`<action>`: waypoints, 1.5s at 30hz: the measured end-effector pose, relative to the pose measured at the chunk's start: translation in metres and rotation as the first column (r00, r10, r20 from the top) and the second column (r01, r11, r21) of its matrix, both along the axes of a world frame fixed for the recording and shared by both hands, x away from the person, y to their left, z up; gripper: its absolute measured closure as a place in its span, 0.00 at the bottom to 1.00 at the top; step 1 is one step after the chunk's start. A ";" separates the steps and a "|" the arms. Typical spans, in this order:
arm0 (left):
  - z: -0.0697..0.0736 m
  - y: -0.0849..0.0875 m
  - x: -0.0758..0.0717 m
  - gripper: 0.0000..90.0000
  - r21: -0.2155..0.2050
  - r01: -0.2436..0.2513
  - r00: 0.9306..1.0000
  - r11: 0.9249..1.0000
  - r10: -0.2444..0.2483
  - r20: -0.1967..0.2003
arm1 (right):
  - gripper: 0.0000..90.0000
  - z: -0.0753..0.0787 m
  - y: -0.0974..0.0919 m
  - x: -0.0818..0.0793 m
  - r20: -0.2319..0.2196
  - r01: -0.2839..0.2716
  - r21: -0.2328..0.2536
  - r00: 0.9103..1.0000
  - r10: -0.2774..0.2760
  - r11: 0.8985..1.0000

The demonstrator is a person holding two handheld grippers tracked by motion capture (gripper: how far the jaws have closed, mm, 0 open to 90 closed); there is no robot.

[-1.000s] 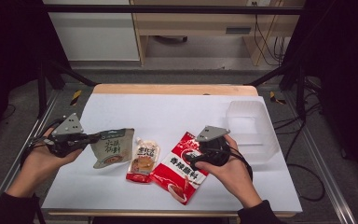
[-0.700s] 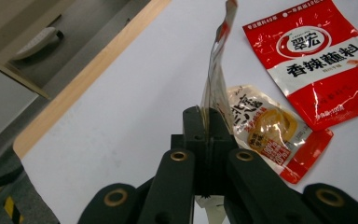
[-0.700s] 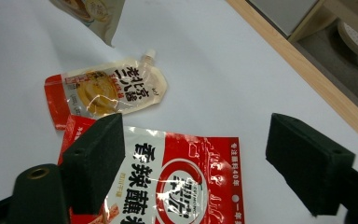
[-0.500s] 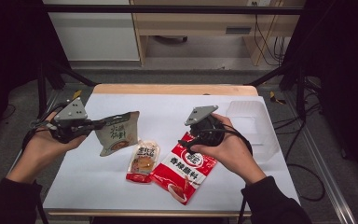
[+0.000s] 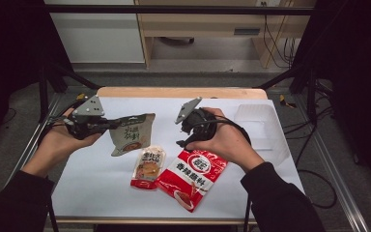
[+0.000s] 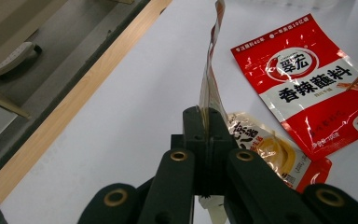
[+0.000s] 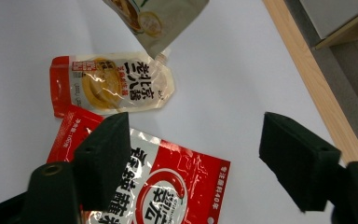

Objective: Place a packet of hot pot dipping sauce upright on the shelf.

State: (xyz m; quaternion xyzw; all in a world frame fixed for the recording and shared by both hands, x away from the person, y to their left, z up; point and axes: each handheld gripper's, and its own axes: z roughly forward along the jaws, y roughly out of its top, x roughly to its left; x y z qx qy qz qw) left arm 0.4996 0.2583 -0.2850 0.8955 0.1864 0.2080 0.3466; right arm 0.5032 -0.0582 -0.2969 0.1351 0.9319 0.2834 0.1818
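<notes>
Since the frame half a second back, both hands have risen and drawn slightly apart: the left tool [image 5: 107, 126] has carried the pale pouch [image 5: 129, 134] higher above the tabletop [image 5: 101, 193], and the right tool [image 5: 186, 135] has lifted clear of the red pouch [image 5: 193, 176].

High view: the pale pouch hangs off the left tool's tip, off the surface. A small orange-and-red pouch [image 5: 148, 167] and the red pouch lie flat, touching along one edge. A clear plastic bin [image 5: 263, 123] stands at the far right, apparently empty.

Left gripper view: the left tool [image 6: 206, 126] is clamped on the pale pouch [image 6: 209, 79], seen edge-on and standing upright from the grip. The red pouch [image 6: 307, 88] and the small pouch [image 6: 270, 149] lie below.

Right gripper view: the right tool [image 7: 196, 158] stands wide apart, holding nothing, above the red pouch [image 7: 163, 191]; the small pouch [image 7: 112, 84] lies beyond, the pale pouch [image 7: 161, 16] hanging at the top.

Judgement: one pouch is secured and in transit, possibly toward the bin; two are not yet picked up.
</notes>
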 end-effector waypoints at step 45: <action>-0.020 -0.064 -0.002 0.95 -0.100 0.218 0.975 0.971 -0.220 -0.015 | 1.00 -0.004 0.044 0.014 -0.057 -0.154 -0.199 0.988 0.146 0.968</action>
